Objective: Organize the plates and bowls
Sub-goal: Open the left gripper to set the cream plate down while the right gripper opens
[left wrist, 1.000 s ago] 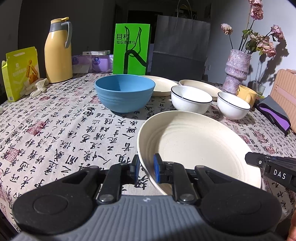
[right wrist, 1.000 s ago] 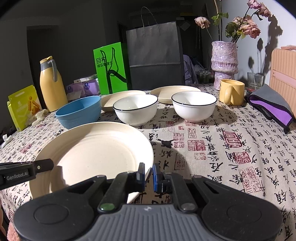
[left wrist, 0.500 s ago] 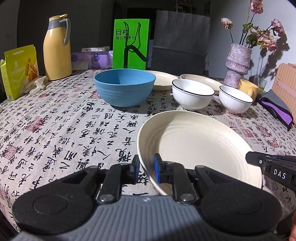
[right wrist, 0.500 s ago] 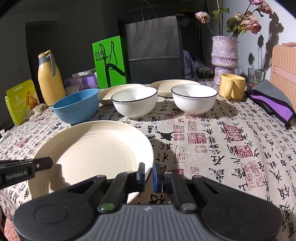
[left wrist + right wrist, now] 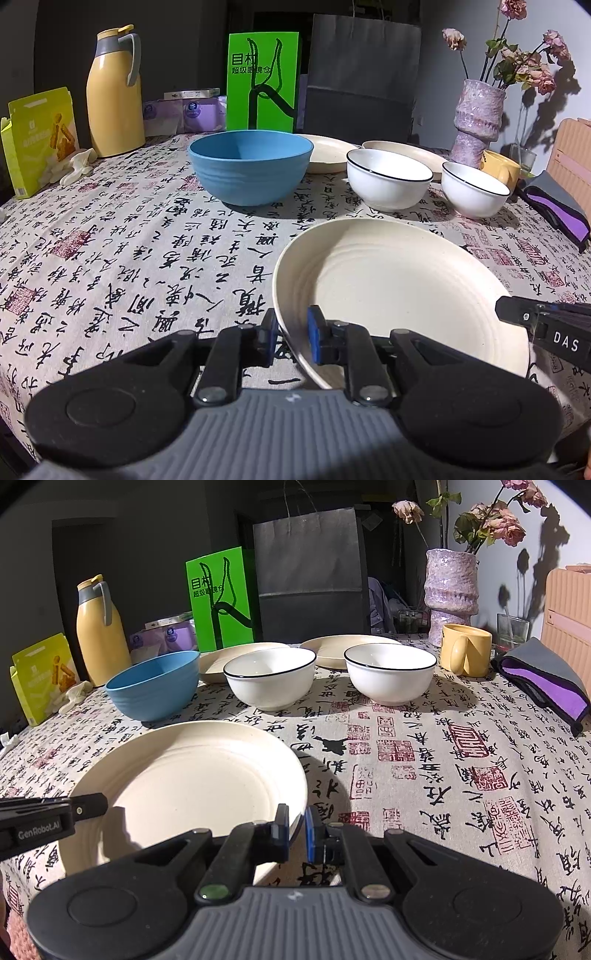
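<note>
Both the left tongs (image 5: 290,338) and the right tongs (image 5: 296,829) are clenched on opposite rims of the cream plate (image 5: 399,291), which sits between them above the bench (image 5: 147,251).

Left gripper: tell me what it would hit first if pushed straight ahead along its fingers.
The left gripper already grips the cream plate by its rim; beyond that, probably the blue bowl, though depth is unclear.
</note>
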A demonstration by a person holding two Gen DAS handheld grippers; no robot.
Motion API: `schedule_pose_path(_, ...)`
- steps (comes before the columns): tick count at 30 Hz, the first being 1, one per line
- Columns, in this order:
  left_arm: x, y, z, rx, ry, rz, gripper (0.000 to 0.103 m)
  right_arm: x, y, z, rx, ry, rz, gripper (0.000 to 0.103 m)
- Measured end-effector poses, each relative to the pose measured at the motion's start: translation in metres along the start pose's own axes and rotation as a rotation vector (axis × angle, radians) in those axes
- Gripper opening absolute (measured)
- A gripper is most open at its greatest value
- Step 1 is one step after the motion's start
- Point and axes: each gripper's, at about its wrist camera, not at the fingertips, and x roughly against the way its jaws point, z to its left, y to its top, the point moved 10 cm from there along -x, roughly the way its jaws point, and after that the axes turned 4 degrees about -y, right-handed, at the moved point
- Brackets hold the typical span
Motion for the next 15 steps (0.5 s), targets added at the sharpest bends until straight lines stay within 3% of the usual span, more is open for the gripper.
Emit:
schedule_pose_path(11, -0.0039, -0.0036, 0.0021, 0.013, 0.003, 0.025, 0.021, 0.0022, 0.0009, 0.0015, -0.007, 0.018, -0.003, 0.012)
schedule_pose_path(13, -0.0029, -0.0032, 0.0023, 0.016, -0.001, 0.022, 0.027, 0.0023, 0.0011, 0.0008, -0.014, 0.022, -0.004, 0.012)
schedule_pose_path(15, -0.001, -0.0021, 0.0028, 0.019, 0.003, 0.014, 0.043, 0.0029, 0.0015, -0.0001, -0.026, 0.027, -0.003, 0.013)
